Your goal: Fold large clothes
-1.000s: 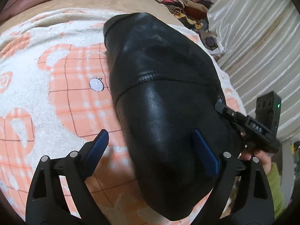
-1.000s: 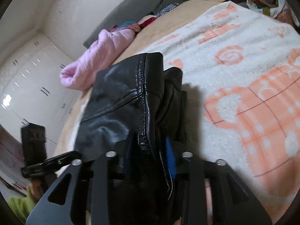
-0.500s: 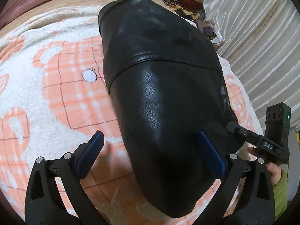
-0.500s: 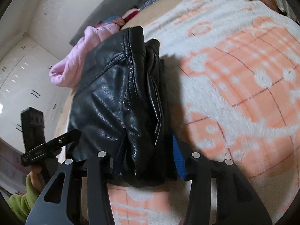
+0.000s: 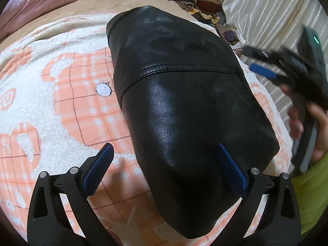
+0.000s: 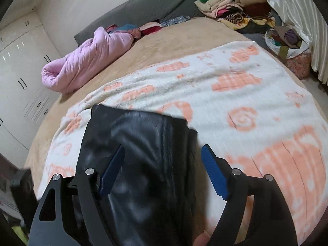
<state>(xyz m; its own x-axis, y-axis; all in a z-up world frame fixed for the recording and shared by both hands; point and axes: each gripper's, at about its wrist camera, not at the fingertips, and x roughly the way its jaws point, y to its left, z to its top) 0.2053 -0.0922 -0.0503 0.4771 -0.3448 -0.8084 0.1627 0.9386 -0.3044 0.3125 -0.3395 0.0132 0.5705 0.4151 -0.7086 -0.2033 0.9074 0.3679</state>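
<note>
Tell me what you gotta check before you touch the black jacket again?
1. Black leather jacket lies folded on the orange-and-white blanket: ok.
2. Left gripper open, with nothing between its fingers: ok.
3. Right gripper open and not holding the jacket: ok.
4. Right gripper steady: not ok, it looks blurred in the left wrist view, so it is moving.
5. Fold edges lined up neatly: cannot tell, the far side and underside are hidden.
6. Pink quilt and the clothes pile lie apart from the jacket: ok.
</note>
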